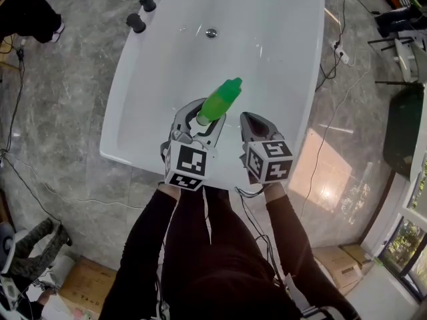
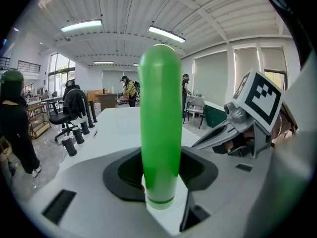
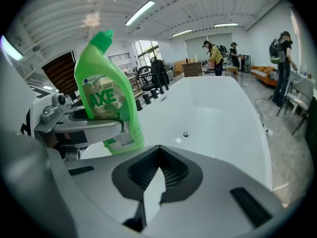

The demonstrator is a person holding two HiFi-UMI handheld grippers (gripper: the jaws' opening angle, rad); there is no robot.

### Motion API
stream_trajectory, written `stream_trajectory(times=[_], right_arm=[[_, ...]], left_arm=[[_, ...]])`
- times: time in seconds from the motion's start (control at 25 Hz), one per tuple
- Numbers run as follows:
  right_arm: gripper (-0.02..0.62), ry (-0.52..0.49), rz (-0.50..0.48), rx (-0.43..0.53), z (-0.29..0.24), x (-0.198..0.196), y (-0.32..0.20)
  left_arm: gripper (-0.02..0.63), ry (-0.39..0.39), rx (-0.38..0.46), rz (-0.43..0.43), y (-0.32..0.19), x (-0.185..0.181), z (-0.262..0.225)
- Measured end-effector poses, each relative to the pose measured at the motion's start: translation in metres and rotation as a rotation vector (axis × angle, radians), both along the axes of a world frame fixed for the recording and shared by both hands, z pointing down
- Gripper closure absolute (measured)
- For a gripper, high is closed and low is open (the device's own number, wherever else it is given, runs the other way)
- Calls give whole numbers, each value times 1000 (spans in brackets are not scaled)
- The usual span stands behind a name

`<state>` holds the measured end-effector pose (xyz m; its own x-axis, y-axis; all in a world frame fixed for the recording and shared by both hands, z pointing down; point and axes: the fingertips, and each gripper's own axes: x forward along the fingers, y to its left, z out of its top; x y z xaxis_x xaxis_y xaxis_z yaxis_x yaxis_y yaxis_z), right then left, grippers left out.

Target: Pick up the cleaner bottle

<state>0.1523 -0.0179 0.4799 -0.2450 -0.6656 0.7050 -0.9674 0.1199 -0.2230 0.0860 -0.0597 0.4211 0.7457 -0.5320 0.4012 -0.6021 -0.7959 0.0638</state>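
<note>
A green cleaner bottle (image 1: 220,101) with a bent nozzle hangs above the near end of a white bathtub (image 1: 280,59). My left gripper (image 1: 199,119) is shut on its lower body. In the left gripper view the bottle (image 2: 159,123) rises upright between the jaws of the left gripper (image 2: 159,155). The right gripper view shows the bottle's label side (image 3: 106,100) at the left, with a left jaw across it. My right gripper (image 1: 257,129) hovers just right of the bottle, apart from it. Its jaws (image 3: 157,150) are shut with nothing between them.
The tub has a drain (image 1: 211,33) at its far middle and black tap knobs (image 1: 137,22) on its left rim. Cables (image 1: 333,99) trail over the marble floor at the right. Cardboard boxes (image 1: 337,262) lie near my feet. People stand far off in the room (image 3: 215,56).
</note>
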Motion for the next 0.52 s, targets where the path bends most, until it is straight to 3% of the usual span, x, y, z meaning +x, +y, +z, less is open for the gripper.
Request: stream_trajectory(times=[0.52], right_arm=[[594,18,-6,-7,4,7,0]], left_arm=[[414,7,5,-1,0,7,0]])
